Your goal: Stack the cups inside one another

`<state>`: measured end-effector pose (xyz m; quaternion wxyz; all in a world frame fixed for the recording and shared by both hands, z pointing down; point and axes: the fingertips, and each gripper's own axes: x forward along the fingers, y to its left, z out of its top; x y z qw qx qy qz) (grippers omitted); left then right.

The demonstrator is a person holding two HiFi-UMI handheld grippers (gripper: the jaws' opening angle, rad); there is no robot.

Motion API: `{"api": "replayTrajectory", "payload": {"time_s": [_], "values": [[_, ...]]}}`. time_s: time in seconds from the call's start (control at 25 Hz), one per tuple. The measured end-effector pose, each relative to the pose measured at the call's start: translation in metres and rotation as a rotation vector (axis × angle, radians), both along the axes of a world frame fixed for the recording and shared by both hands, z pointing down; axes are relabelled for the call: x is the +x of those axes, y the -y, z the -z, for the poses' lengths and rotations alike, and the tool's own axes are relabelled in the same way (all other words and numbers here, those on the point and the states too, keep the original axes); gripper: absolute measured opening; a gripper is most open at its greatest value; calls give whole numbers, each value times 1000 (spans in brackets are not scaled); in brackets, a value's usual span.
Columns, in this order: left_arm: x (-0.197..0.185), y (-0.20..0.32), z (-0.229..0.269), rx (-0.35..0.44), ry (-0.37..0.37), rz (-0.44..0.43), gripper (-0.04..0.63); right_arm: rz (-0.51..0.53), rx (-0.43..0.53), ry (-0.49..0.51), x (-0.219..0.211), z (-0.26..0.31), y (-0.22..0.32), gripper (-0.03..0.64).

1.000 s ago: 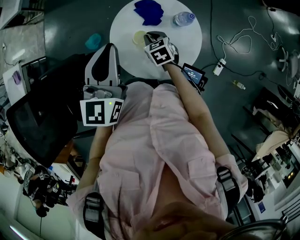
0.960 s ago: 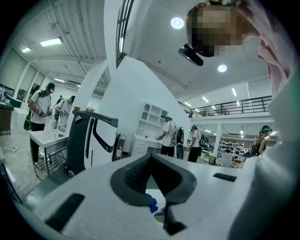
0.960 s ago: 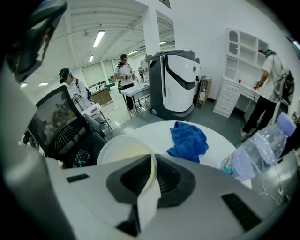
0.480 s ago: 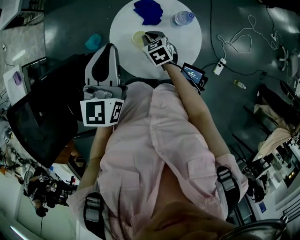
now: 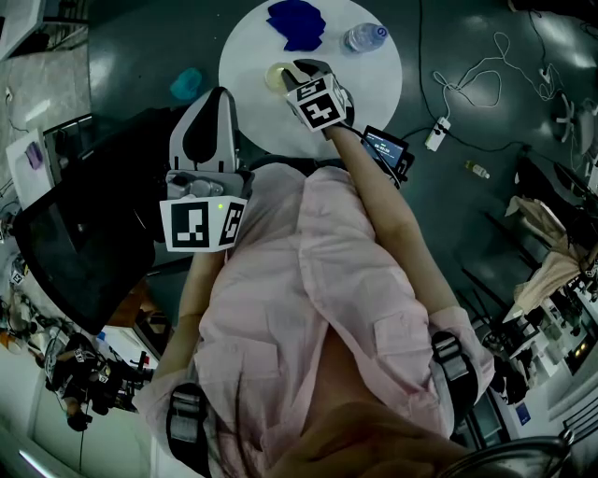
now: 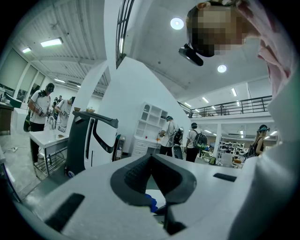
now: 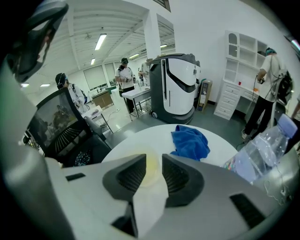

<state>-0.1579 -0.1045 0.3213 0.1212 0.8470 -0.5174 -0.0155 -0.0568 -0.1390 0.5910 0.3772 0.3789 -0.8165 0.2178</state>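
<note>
1. While the person is standing over the round white worktop (image 5: 376, 82), the right tool (image 7: 153, 161) is reaching out over its near edge, with its marker cube (image 5: 318, 101) facing up.
2. Its jaws are standing only narrowly apart, a slim gap showing between the ribbed pads (image 7: 132, 174) in the right gripper view.
3. A pale yellow cup (image 7: 153, 169) is showing through that gap, sitting on the worktop right at the tips and partly covered by the left pad. I cannot tell whether either pad is touching its wall.
4. In the head view the same cup is lying just to the left of the right tool's tips, upright with its mouth facing up.
5. Beyond the right tool, a crumpled blue cloth (image 5: 297, 21) is lying on the far part of the worktop, and a clear plastic bottle (image 5: 366, 37) is lying on its side off to the tool's right.
6. The left tool (image 6: 151, 158) is hanging back near the person's chest, off the worktop and well apart from the yellow cup.
7. Its jaws are meeting at the tips in the left gripper view, and nothing is sitting between them.
8. A teal cup (image 5: 187, 82) is resting off the worktop, just beyond and to the left of the left tool's tips, well apart from the right tool.
</note>
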Motion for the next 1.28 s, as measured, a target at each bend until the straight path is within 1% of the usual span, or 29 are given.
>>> {"api": "replayTrajectory", "payload": {"time_s": [0.16, 0.36, 0.52, 0.6, 0.76, 1.04, 1.28], "values": [[-1, -1, 0, 1, 1, -1, 15, -9, 8, 7, 0, 2, 1, 103], [2, -4, -2, -1, -2, -4, 15, -22, 21, 17, 2, 6, 0, 106], [3, -5, -1, 1, -3, -7, 17, -59, 40, 60, 1, 18, 1, 106], [4, -7, -1, 1, -3, -9, 16, -82, 63, 78, 3, 27, 3, 103], [10, -11, 0, 1, -2, -16, 16, -140, 110, 110, 13, 47, 6, 48], [24, -20, -1, 0, 0, -28, 16, -218, 180, 181, 36, 79, 2, 35], [38, -29, -1, -7, 0, -33, 15, -255, 263, 246, 63, 112, -12, 34]]}}
